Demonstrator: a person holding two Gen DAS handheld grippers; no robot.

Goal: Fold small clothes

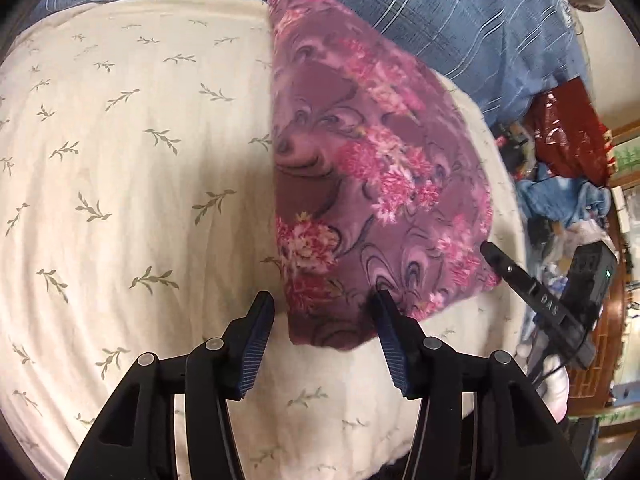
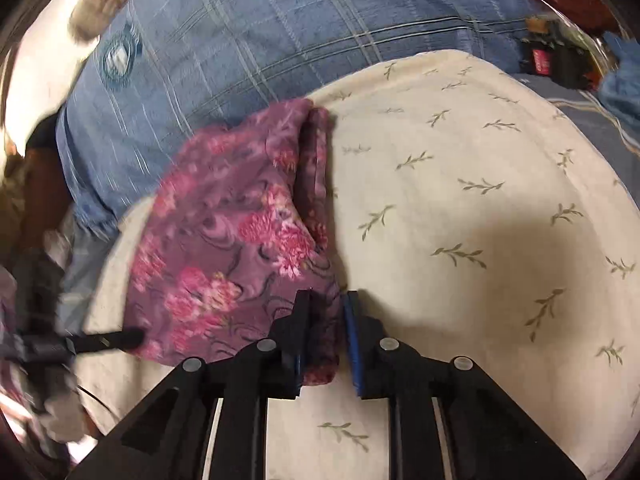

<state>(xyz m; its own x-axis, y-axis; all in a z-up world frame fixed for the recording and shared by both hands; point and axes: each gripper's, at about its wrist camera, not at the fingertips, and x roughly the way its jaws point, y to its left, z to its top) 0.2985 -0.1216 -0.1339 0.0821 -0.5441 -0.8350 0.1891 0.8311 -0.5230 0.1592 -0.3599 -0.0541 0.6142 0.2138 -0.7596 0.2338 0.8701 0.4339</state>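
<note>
A purple garment with pink flowers lies folded on a cream leaf-print sheet. My left gripper is open, its jaws straddling the garment's near left corner. The other gripper shows at the garment's right edge in the left wrist view. In the right wrist view the garment lies left of centre, its layered fold edge running down to my right gripper. That gripper is partly open, with the garment's near corner between its fingers. The left gripper reaches in at the garment's left edge.
A blue striped blanket lies beyond the cream sheet, also in the right wrist view. A red bag, blue cloth and clutter sit off the bed's right side. The cream sheet stretches right of the garment.
</note>
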